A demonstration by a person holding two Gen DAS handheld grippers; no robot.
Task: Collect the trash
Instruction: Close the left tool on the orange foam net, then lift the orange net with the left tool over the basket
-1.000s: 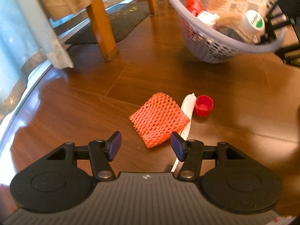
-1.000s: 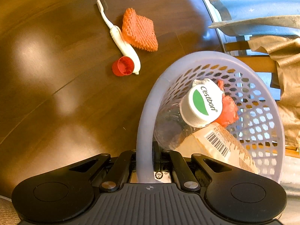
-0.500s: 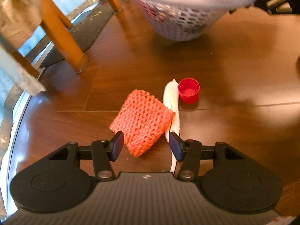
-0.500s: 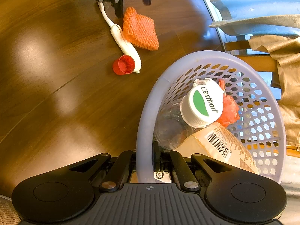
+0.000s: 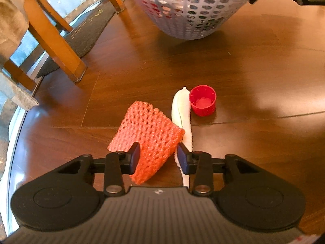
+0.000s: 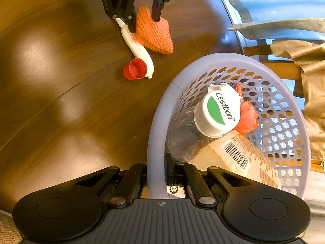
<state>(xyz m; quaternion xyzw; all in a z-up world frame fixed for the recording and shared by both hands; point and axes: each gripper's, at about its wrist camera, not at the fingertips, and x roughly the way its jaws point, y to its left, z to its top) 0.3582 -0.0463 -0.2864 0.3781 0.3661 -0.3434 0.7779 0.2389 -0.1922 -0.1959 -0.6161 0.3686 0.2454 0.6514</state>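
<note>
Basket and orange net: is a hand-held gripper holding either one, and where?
The right hand-held gripper is shut on the basket rim. The left hand-held gripper straddles the orange net, still open.

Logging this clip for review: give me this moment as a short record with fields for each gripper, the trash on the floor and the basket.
left gripper: open, fingers either side of the orange foam mesh sleeve, not closed on it
right gripper: shut on rim of the lavender perforated plastic basket
floor trash: mesh sleeve, white toothbrush, red plastic cap lying open side up beside the toothbrush
basket contents: clear plastic bottle with white cap, tan barcoded packet, red crumpled wrapper
surface: dark wooden floor
</note>
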